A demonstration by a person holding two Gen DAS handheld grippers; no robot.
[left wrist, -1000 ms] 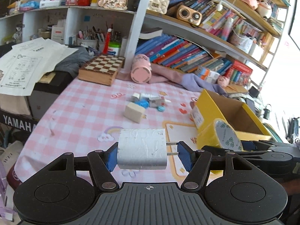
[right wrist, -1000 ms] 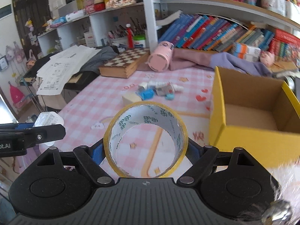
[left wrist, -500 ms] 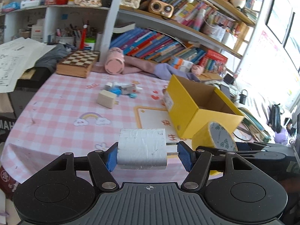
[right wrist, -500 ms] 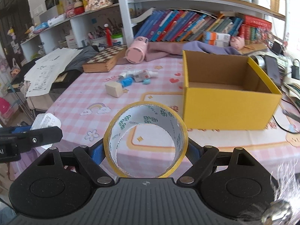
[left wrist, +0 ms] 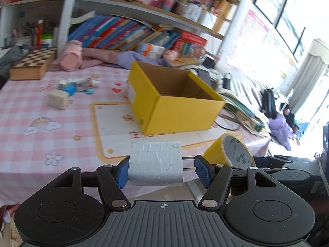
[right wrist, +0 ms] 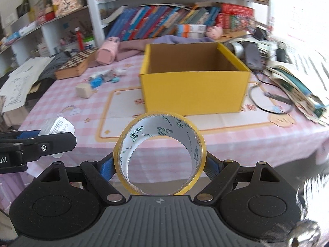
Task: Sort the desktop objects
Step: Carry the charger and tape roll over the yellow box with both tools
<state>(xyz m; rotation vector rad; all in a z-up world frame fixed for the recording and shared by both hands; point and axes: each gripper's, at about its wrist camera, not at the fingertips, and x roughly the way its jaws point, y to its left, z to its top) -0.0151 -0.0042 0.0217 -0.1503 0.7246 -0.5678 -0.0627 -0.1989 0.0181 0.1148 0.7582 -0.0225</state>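
While both views are blurred toward the shelves, the grips read clearly: the left gripper (left wrist: 161, 171) clamps a white plug adapter (left wrist: 155, 163), its prongs against one pad, and the right gripper (right wrist: 159, 165) clamps a yellow tape roll (right wrist: 159, 154). Both are held off the table edge, in front of the yellow box (right wrist: 194, 89). The box floor is hidden by its front wall; small items left of the box (left wrist: 77, 85) are indistinct.

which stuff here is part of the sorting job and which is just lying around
Job:
- charger plug in left gripper
- tape roll in right gripper
- yellow box
- cream cube

Lying about:
- chessboard
- books
- pink tumbler
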